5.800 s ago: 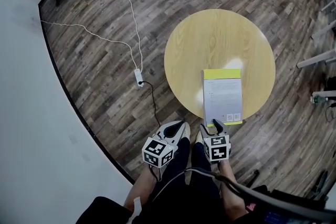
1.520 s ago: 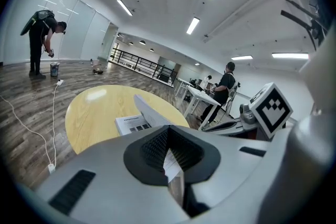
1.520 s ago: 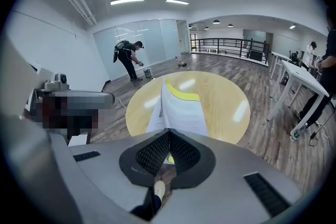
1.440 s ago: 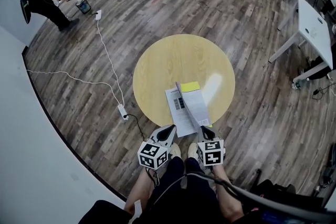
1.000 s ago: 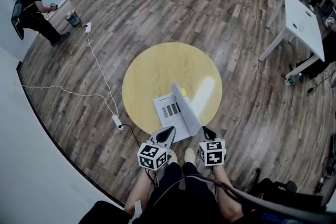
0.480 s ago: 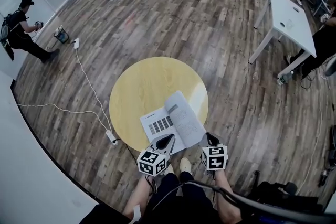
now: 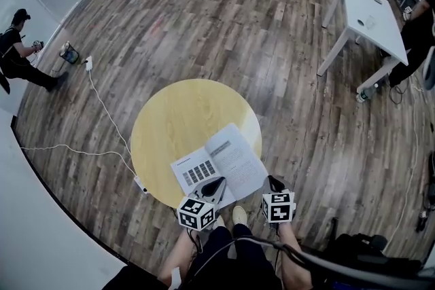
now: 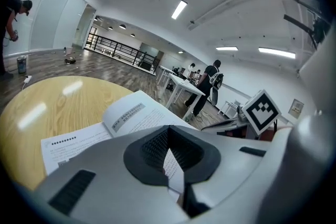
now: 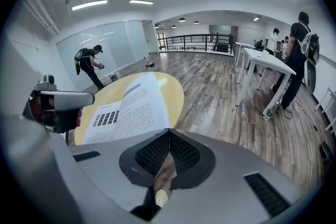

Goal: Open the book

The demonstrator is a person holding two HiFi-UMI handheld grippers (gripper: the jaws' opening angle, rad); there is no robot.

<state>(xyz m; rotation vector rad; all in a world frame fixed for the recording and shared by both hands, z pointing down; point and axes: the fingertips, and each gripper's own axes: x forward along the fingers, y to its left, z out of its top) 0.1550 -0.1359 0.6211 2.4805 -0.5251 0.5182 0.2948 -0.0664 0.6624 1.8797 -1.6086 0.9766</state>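
Note:
The book (image 7: 217,161) lies open on the round yellow table (image 7: 177,115), at the edge nearest me, with a grid of dark squares on its left page. My left gripper (image 7: 220,180) is shut, its tips over the book's near edge; the pages (image 8: 121,118) spread just beyond the jaws (image 8: 168,129). My right gripper (image 7: 272,179) is shut at the near right corner of the right-hand page. In the right gripper view that page (image 9: 128,107) rises from the jaw tips (image 9: 168,131), still curved off the table (image 9: 170,92).
A white cable with a power strip (image 7: 139,183) runs over the wooden floor left of the table. White desks (image 7: 367,10) with people stand at the far right. A person (image 7: 20,64) crouches at the far left. My shoe (image 7: 238,214) is under the table's near edge.
The page that stood upright has swung over to the right and lies almost flat, so the book is open. Both grippers moved with it and sit lower in the head view.

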